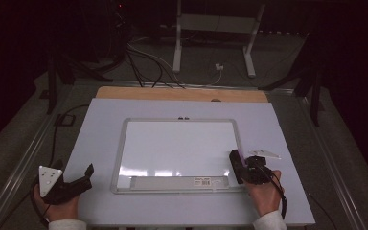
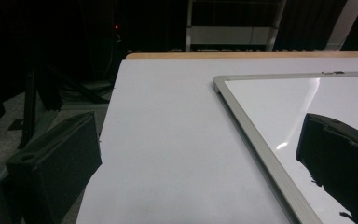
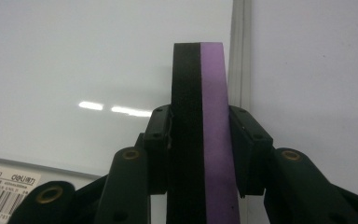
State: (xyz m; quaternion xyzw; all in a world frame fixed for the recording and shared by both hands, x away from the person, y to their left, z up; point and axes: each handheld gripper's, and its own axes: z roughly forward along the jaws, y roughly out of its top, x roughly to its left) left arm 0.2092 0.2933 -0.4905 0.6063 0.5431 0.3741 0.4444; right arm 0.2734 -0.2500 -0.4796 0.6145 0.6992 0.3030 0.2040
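1. Eraser (image 3: 199, 135), black felt and purple back, pinched edgewise by right gripper (image 3: 199, 140) at whiteboard (image 1: 172, 148) right frame, likely ready for wiping.
2. Left gripper (image 1: 79, 179) spread, idle left of whiteboard.

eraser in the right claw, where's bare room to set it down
The eraser is clamped in the right claw at the whiteboard's right frame. Free patches: the clean board face itself; the white table sheet between the board's left frame and the left claw; the strip beyond the board's far frame. Crowded: the near right corner, by the right hand.
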